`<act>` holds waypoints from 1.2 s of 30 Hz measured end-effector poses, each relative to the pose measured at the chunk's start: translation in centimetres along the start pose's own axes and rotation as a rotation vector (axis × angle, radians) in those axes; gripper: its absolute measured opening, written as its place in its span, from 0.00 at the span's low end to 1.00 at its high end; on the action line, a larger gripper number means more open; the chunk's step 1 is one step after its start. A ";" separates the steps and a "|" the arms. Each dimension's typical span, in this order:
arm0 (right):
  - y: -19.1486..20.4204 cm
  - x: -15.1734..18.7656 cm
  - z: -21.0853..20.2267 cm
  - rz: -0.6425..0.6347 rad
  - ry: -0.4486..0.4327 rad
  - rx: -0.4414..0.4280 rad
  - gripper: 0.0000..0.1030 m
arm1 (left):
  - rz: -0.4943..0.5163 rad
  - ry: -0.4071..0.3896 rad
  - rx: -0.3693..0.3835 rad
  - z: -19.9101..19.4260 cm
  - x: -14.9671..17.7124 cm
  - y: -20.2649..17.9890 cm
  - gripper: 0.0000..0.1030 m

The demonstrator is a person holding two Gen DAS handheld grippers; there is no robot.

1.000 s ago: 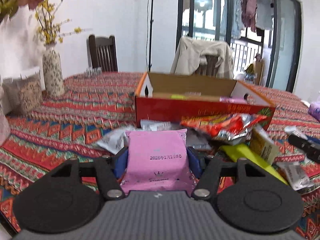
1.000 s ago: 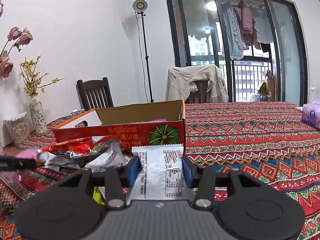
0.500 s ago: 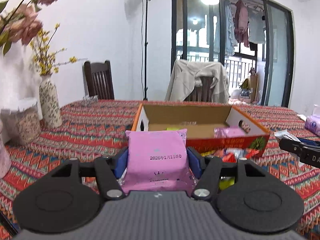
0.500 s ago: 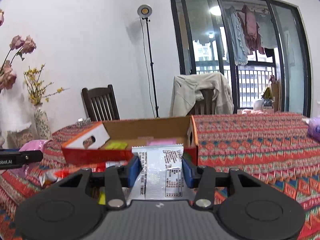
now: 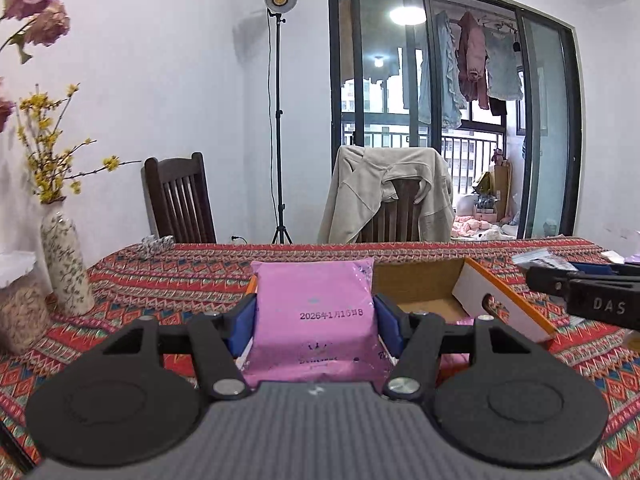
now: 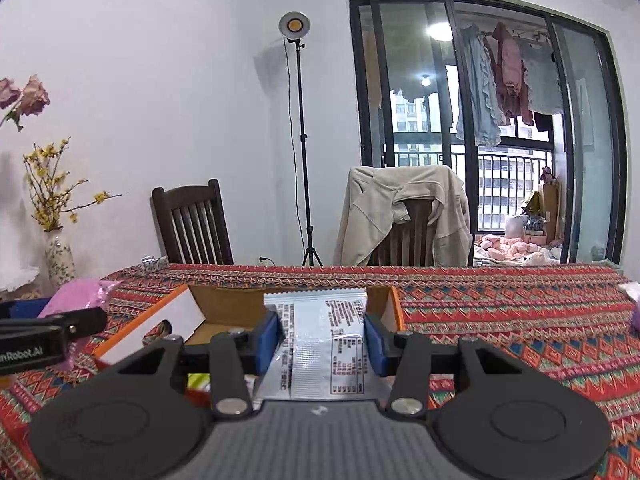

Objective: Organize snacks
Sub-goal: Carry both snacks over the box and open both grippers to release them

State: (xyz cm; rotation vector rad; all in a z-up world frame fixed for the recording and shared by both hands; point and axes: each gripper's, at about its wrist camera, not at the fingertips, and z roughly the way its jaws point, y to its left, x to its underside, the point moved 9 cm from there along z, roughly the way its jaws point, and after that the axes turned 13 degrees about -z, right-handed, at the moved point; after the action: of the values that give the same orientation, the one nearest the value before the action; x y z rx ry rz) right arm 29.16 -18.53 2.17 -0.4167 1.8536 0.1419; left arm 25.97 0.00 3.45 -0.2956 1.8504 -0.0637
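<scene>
My left gripper [image 5: 315, 314] is shut on a pink snack packet [image 5: 316, 300] and holds it above the left end of the open cardboard box [image 5: 424, 286]. My right gripper [image 6: 320, 334] is shut on a silver snack packet [image 6: 320, 344] with printed text, held over the right end of the same box [image 6: 224, 306]. The right gripper shows at the right of the left wrist view [image 5: 588, 292]. The left gripper with its pink packet shows at the left of the right wrist view [image 6: 52, 332]. A yellow-green snack [image 6: 198, 380] and a pink packet [image 5: 460, 322] lie inside the box.
The table carries a red patterned cloth [image 6: 500, 320]. A flowered vase [image 5: 66, 264] and a jar [image 5: 20, 312] stand at the left. Two chairs, one draped with a beige jacket [image 5: 384, 196], and a lamp stand [image 5: 278, 120] are behind the table.
Both grippers have risen and moved forward with their packets, from the snack pile in front of the box to over the box's opening.
</scene>
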 end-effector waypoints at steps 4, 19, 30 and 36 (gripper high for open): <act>0.1 -1.0 2.9 0.023 0.015 -0.003 0.43 | -0.009 -0.006 0.004 2.7 -1.0 -0.6 0.61; -0.5 2.0 9.2 0.075 0.080 0.011 0.43 | -0.051 0.031 0.024 9.1 0.2 0.5 0.61; -0.2 2.8 9.6 0.064 0.113 0.016 0.66 | -0.094 0.026 0.030 9.1 0.7 1.2 0.85; -0.8 2.5 8.7 0.084 0.072 0.020 0.96 | -0.105 -0.011 0.016 8.2 0.3 1.4 1.00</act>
State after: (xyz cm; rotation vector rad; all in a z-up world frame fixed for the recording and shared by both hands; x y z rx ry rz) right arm 36.57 -17.17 -2.82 -0.3342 1.9427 0.1671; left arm 33.47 2.11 0.44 -0.3806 1.8215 -0.1484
